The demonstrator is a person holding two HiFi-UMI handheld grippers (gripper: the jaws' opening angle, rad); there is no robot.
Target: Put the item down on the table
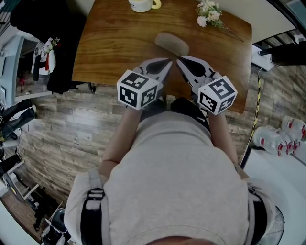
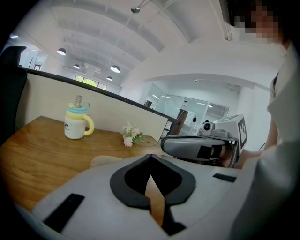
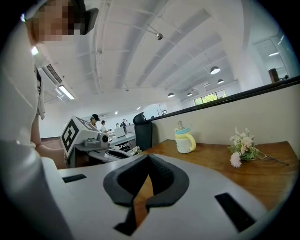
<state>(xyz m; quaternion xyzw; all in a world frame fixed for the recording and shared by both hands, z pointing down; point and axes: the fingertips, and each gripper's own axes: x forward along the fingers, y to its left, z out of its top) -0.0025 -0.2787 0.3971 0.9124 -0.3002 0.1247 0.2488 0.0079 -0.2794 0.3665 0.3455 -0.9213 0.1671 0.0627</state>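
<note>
a wooden table (image 1: 110, 52) stretches ahead of the left gripper (image 1: 168, 62) and right gripper (image 1: 180, 62), which a person holds side by side, tips almost touching, over its near edge. a flat beige oval item (image 1: 172, 43) lies on the wood just beyond those tips, apart from both, so the putting down looks done and the tools seem held clear of it. far ahead stand a lidded cup (image 1: 142, 5) and a flower sprig (image 1: 209, 13). both grippers have their jaws closed together, holding nothing.
</note>
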